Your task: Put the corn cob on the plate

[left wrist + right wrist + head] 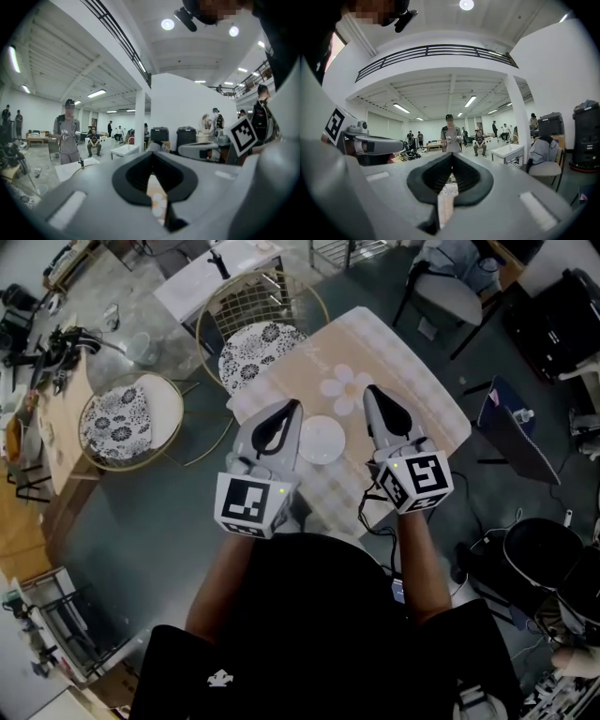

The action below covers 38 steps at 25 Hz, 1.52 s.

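A small white plate (pixel 322 440) lies on the beige checked tablecloth of the table (pixel 403 362), between my two grippers. The left gripper (pixel 294 405) hangs over the table's near left edge, its tips beside the plate's left rim. The right gripper (pixel 369 390) is held just right of the plate. Both point roughly level across the room. In the left gripper view the left gripper (pixel 151 154) has its jaws together with nothing in them. In the right gripper view the right gripper (pixel 452 154) is likewise shut and empty. No corn cob shows in any view.
Two round wire chairs with patterned cushions stand left of the table, one at its far corner (pixel 258 334), one further left (pixel 127 418). A dark chair (pixel 450 287) stands beyond the table. Several people stand and sit across the hall (pixel 450 136). Cables and bags lie on the floor at the right.
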Available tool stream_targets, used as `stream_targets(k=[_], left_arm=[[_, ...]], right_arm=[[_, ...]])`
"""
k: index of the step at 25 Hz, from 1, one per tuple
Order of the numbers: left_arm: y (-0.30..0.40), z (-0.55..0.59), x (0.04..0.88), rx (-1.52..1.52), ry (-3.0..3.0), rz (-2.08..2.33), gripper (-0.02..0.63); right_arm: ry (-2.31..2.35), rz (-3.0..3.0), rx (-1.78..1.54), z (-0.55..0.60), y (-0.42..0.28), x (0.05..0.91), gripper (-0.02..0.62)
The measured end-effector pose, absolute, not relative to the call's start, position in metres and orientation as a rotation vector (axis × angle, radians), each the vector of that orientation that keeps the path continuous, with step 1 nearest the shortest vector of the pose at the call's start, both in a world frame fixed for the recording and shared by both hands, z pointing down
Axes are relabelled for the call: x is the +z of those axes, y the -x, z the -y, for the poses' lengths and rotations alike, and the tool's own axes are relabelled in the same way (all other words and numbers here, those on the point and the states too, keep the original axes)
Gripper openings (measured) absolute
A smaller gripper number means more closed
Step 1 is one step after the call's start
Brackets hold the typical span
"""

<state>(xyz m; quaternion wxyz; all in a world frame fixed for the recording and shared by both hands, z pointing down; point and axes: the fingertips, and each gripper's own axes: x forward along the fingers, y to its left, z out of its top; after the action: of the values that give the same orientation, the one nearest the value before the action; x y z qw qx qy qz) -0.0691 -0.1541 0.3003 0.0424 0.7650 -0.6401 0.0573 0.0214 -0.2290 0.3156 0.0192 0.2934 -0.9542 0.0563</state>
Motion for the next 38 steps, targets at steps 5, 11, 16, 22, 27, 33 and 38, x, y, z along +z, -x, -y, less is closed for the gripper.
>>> stream_targets(k=[5, 11, 16, 22, 27, 33, 38], left_arm=[[0.065, 0.164, 0.306, 0.202, -2.396, 1.933, 0.009], [0.059, 0.180, 0.312, 0.210, -2.454, 1.845, 0.009], [0.060, 0.198, 0.318, 0.211, -2.496, 1.756, 0.009], [0.068, 0.215, 0.326, 0.334, -2.587, 1.711, 0.009], [0.076, 0.231, 0.336, 0.332, -2.601, 1.635, 0.009], [0.080, 0.247, 0.357, 0.340, -2.593, 1.547, 0.009], [0.077, 0.258, 0.371, 0.352, -2.565, 1.483, 0.009]], right_arm=[[-0.970, 2.938, 0.191, 0.241, -0.034, 0.323, 0.002], [-1.044, 2.881, 0.195, 0.251, -0.043, 0.331, 0.003], [-1.136, 2.816, 0.221, 0.265, -0.050, 0.343, 0.003], [-1.239, 2.709, 0.262, 0.282, -0.055, 0.373, 0.003], [-1.328, 2.628, 0.327, 0.297, -0.063, 0.400, 0.003], [-1.381, 2.515, 0.406, 0.316, -0.075, 0.445, 0.006], [-1.406, 2.424, 0.472, 0.331, -0.085, 0.487, 0.012]])
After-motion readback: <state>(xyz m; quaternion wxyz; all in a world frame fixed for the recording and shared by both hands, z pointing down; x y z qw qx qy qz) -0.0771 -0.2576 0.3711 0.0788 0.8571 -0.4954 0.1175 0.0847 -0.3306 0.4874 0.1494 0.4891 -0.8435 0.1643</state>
